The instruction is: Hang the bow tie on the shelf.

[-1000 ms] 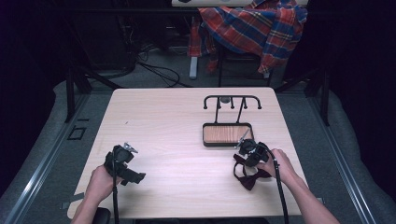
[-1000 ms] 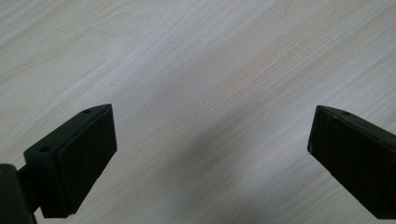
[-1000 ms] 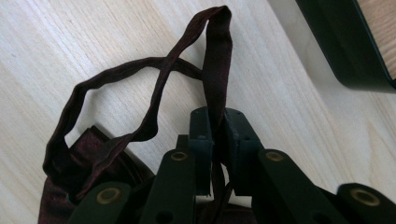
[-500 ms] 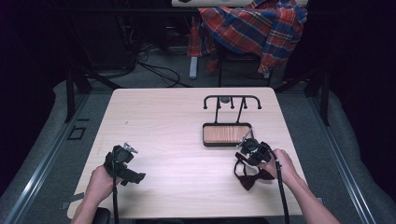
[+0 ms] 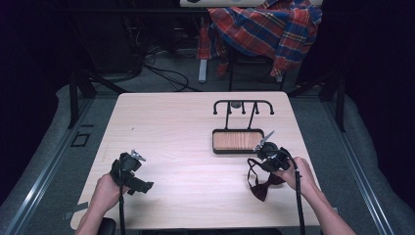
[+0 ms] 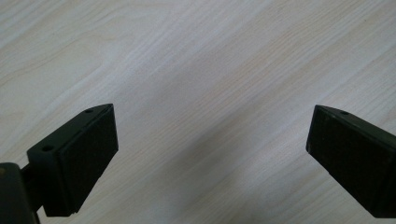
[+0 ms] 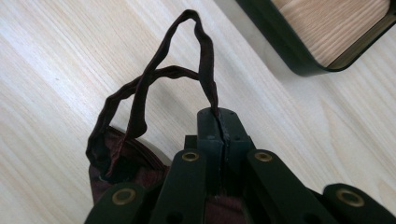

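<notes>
We see a dark maroon bow tie (image 5: 262, 185) lying on the pale wood counter (image 5: 195, 132) near its right front edge, just in front of the right hand (image 5: 299, 172). Its body is a crumpled, wine-coloured wedge of cloth, and a thin strap (image 7: 154, 79) of the same colour rises from it in a twisted loop. In the right gripper view the right tool (image 7: 219, 122) has its two black jaws pressed together on that strap, pinching one strand while the rest of the loop hangs free above the counter. Just beyond lies a black-rimmed tray (image 5: 239, 141) with a wood floor, and a black wire rack (image 5: 243, 105) stands behind it.

The left tool (image 5: 128, 164) sits near the counter's left front, held in the left hand (image 5: 107, 188); in the left gripper view its jaws stand wide apart over bare wood, holding nothing.

Much of the bow tie's body is hidden under the right tool in the right gripper view, so we cannot make out its knot or shape there. A plaid shirt (image 5: 266, 29) hangs over something beyond the counter; what carries it is hard to tell in the dark.
</notes>
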Available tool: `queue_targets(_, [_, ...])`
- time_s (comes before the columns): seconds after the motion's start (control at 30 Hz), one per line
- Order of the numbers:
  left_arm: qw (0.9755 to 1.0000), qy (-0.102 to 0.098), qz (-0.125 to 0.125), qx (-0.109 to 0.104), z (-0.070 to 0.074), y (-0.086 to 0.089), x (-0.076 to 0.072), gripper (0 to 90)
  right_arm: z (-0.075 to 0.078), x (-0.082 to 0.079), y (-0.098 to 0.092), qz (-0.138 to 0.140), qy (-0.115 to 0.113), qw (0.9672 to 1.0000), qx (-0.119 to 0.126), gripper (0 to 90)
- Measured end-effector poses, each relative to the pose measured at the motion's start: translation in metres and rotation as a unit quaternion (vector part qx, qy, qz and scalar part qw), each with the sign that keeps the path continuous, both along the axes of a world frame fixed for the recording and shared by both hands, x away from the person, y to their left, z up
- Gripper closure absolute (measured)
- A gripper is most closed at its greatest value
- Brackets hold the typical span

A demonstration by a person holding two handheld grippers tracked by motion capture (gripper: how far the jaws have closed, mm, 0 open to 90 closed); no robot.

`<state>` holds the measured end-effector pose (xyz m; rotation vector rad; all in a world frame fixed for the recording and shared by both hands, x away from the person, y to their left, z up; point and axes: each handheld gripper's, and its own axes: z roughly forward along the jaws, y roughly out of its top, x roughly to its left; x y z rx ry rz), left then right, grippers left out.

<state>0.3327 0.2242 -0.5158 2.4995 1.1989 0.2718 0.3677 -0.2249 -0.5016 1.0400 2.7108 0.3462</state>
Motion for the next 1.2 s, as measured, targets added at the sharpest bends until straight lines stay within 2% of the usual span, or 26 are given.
queue_targets(0.17, [1.0000, 0.000, 0.001, -0.001, 0.000, 0.001, 0.000, 2.2, 0.007, -0.002, 0.000, -0.005, -0.014, 0.9997, 0.018, 89.4])
queue_targets(0.2, [1.0000, 0.000, 0.001, -0.002, 0.000, 0.001, 0.000, 2.1, 0.009, -0.003, 0.000, -0.004, -0.018, 0.9998, 0.013, 89.4])
queue_targets(0.3, [1.0000, -0.001, 0.002, -0.002, 0.000, 0.001, 0.000, 2.2, 0.014, -0.003, -0.001, -0.009, -0.028, 0.9991, 0.031, 89.4])
queue_targets(0.47, [1.0000, -0.004, 0.001, -0.002, 0.000, -0.001, 0.000, 2.3, 0.021, -0.005, -0.002, -0.016, -0.047, 0.9977, 0.046, 89.4])
queue_targets(0.57, [1.0000, -0.006, 0.003, -0.001, -0.001, -0.001, 0.000, 2.3, 0.023, -0.005, -0.003, -0.019, -0.055, 0.9974, 0.043, 89.4])
queue_targets(0.73, [0.9994, -0.015, 0.024, 0.017, -0.001, 0.002, 0.002, 2.2, 0.028, -0.003, -0.006, -0.026, -0.062, 0.9968, 0.044, 89.3])
queue_targets(0.83, [0.9991, -0.016, 0.034, 0.019, 0.000, 0.005, 0.004, 2.2, 0.029, -0.002, -0.006, -0.029, -0.067, 0.9964, 0.044, 89.3])
queue_targets(0.9, [0.9985, -0.016, 0.045, 0.029, 0.000, 0.005, 0.004, 2.7, 0.029, -0.002, -0.007, -0.026, -0.068, 0.9962, 0.047, 89.3])
queue_targets(1.03, [0.9960, -0.008, 0.075, 0.049, -0.003, 0.005, 0.006, 9.7, 0.032, -0.001, -0.007, -0.026, -0.074, 0.9957, 0.049, 89.3])
queue_targets(1.1, [0.9948, -0.005, 0.080, 0.062, -0.004, 0.005, 0.007, 14.7, 0.033, 0.000, -0.007, -0.027, -0.078, 0.9954, 0.047, 89.3])
queue_targets(1.2, [0.9951, -0.004, 0.080, 0.059, -0.004, 0.004, 0.007, 14.6, 0.035, 0.001, -0.009, -0.034, -0.087, 0.9942, 0.053, 89.3])
